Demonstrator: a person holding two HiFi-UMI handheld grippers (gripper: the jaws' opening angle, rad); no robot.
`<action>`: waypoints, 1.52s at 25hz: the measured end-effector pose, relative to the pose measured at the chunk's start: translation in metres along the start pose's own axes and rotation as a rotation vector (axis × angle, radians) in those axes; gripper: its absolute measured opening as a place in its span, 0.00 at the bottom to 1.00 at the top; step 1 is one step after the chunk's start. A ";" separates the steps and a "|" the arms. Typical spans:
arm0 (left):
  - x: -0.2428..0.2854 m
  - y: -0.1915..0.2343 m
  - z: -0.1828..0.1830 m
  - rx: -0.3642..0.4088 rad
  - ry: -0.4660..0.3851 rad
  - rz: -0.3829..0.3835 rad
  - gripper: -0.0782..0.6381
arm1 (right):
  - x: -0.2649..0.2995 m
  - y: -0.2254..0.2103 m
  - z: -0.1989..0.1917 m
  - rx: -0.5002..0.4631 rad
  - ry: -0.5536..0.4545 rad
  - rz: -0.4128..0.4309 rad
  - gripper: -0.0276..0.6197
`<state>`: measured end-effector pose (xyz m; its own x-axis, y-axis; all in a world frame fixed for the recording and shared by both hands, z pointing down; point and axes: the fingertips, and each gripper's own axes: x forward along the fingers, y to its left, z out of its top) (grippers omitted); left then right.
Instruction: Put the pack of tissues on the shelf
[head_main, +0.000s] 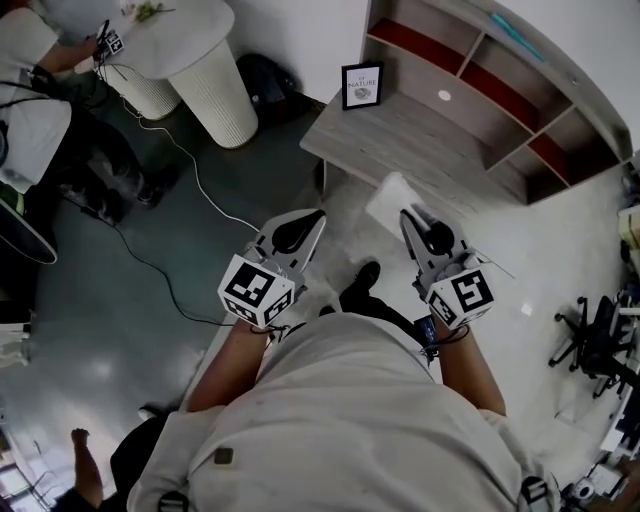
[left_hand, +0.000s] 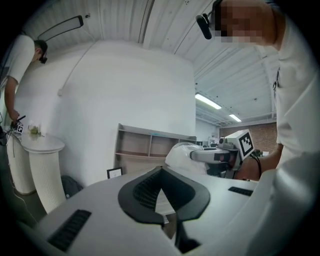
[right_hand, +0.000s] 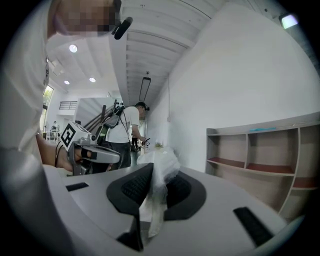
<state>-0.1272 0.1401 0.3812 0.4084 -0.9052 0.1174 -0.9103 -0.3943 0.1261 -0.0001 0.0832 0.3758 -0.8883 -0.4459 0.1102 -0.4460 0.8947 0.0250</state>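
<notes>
The pack of tissues (head_main: 392, 202) is white, in a clear plastic wrap. It hangs in front of me, with my right gripper (head_main: 410, 218) shut on its wrap. In the right gripper view the crinkled plastic (right_hand: 162, 162) stands up between the black pads (right_hand: 131, 187). My left gripper (head_main: 312, 218) is level with it, to the left, shut and holding nothing; in its own view the pack (left_hand: 182, 154) shows to the right. The grey shelf (head_main: 470, 90) with red-lined compartments stands ahead, beyond the pack, and its compartments look bare.
A framed picture (head_main: 361, 85) leans on the shelf's low top at the left. A white ribbed round table (head_main: 200, 50) stands far left, with another person (head_main: 25, 100) beside it. A cable (head_main: 190, 180) runs across the dark floor. An office chair base (head_main: 595, 340) is at the right.
</notes>
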 end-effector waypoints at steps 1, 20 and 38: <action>0.007 0.004 0.001 -0.015 -0.003 0.000 0.13 | 0.004 -0.006 -0.001 0.001 0.001 0.003 0.15; 0.222 0.039 0.034 0.023 0.010 -0.047 0.13 | 0.041 -0.205 -0.006 0.023 -0.015 -0.033 0.15; 0.357 0.003 0.036 0.047 0.031 -0.246 0.13 | -0.012 -0.304 -0.026 0.061 -0.012 -0.229 0.15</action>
<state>0.0133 -0.1900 0.3876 0.6193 -0.7760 0.1193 -0.7850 -0.6099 0.1087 0.1488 -0.1829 0.3929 -0.7641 -0.6377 0.0970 -0.6416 0.7670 -0.0119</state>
